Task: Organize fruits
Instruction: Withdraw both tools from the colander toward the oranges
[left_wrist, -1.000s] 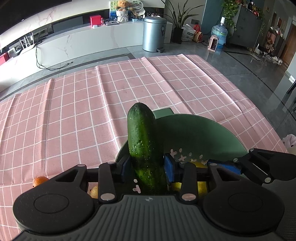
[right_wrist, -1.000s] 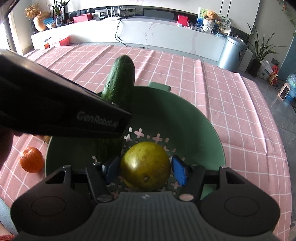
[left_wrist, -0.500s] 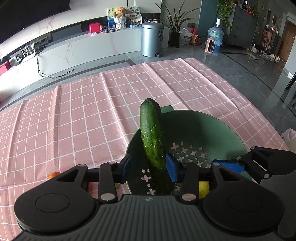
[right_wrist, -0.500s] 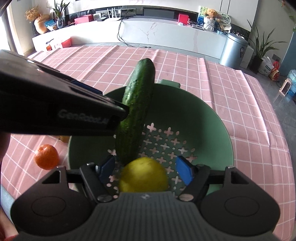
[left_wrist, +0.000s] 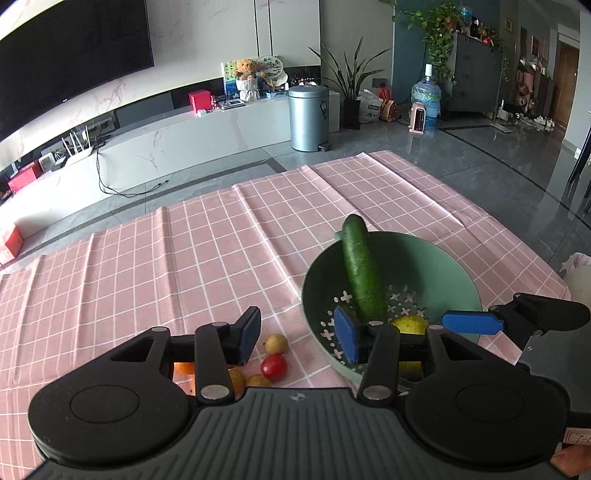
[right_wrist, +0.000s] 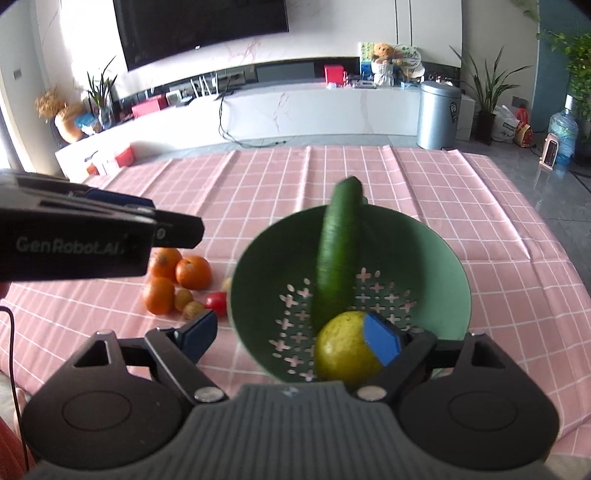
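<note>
The cucumber (right_wrist: 338, 254) leans in the green colander (right_wrist: 417, 251) on the worktop's right, a yellow-green fruit (right_wrist: 347, 349) at its near end. Both the left claw (left_wrist: 299, 339) and right claw (right_wrist: 290, 334) have just been opening and hold nothing. "GenRobot.AI" reads on the left claw's side.

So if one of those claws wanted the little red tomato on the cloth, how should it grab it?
From straight above, jaws closing across the cherry tomato at its widest part. It is small, round and smooth, and brownish fruits crowd close beside it, so a sideways approach would likely knock them.

Dark television (right_wrist: 199, 29) above a white marble console (right_wrist: 314, 107), grey tiled floor (left_wrist: 480, 155)
</note>
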